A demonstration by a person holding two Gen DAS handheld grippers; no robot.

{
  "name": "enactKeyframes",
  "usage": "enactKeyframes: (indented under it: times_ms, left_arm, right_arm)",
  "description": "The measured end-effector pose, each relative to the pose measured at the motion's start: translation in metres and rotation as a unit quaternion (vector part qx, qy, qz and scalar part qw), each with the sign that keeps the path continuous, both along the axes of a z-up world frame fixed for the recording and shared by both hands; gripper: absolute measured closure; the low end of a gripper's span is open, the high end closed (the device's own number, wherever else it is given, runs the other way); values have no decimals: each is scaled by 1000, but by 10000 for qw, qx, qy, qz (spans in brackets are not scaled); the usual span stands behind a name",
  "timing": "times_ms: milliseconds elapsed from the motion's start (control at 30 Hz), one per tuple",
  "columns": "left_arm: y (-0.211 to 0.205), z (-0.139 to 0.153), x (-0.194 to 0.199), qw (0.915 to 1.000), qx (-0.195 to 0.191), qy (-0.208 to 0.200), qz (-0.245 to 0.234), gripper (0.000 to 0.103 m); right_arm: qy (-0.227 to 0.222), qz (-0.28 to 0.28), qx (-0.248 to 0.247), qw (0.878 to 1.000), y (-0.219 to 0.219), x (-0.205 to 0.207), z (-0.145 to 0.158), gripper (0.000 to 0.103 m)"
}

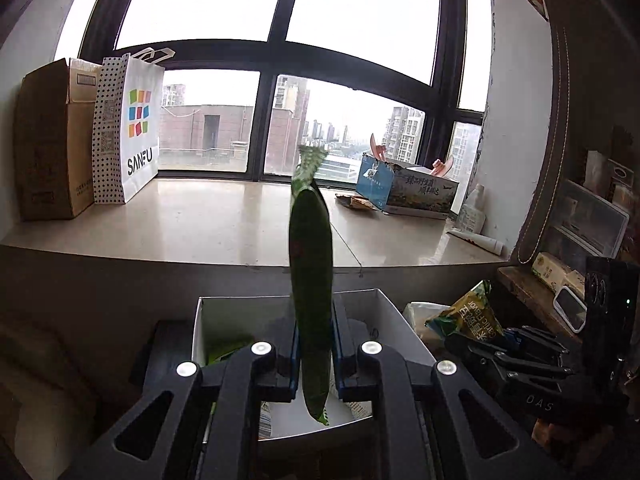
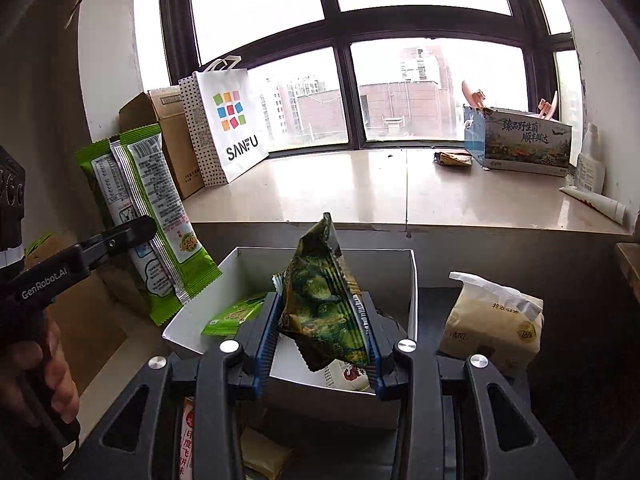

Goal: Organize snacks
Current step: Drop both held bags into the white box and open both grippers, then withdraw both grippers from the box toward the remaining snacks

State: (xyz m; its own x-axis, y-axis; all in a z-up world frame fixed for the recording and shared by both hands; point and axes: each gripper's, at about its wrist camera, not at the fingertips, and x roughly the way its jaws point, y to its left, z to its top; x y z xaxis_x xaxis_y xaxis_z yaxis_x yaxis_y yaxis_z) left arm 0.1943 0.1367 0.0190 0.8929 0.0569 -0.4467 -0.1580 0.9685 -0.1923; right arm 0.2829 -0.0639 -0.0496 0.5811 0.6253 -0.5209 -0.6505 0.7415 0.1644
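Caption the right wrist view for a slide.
Right gripper holds a dark green snack bag above the white box; left gripper lifts a green packet.

My left gripper (image 1: 314,364) and right gripper (image 2: 320,344) are black frames with silver round screws and ridged blue pads; white "GenRobot.AI" lettering marks the left one's arm.

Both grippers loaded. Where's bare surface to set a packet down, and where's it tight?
Free: the windowsill between the white shopping bag and the printed carton. Some bare floor shows in the white box. Crowded: the sill's right end with bottle and tube, and the tissue pack right of the box.
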Motion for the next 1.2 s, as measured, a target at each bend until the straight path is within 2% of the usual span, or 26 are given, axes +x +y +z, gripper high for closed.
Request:
enactKeyframes:
  times_ms: [233,433,533,567,600,633,667,767,833,1000,1200]
  left_arm:
    - [-2,-40,64,9971,160,736,-41,89]
    - [-1,-58,79,9955,203,926,35,89]
    - [2,-66,85,9935,235,1113,79,86]
    - [4,-69,88,9919,244,1241,120,72]
    - [5,-72,90,9905,260,1336,177,60]
    - [8,-73,88,9899,281,1361,262,32]
    - [9,-74,87,9899,302,1348,309,12]
    - [9,-76,81,9889,512,1365,285,0]
    - [8,-78,79,9877,573,1440,227,0]
    - [16,-75,68,9898,339,1353,295,0]
    - [11,-53,36,9933,515,1011,212,0]
  right_arm:
    - [351,-205,-462,9981,32,58,-15,62]
    - [333,-371,-859,9951,48,75,-25,62]
    - [422,-356,-890,9945,52,81,-29,61]
    - [482,-328,-913,9941,54,83,-32,56]
    - [545,-329,-965,9933,56,86,-34,26]
    - [548,-427,-1035,9922,56,87,-36,0]
    - [423,-557,-1030,9922,55,86,-36,0]
    - [173,-692,-954,9929,49,84,-32,0]
    - [249,-664,-858,9938,47,84,-31,0]
    - [179,-644,-552,9962,39,73,-22,0]
    - [-62,-564,-349,9978,19,47,-10,0]
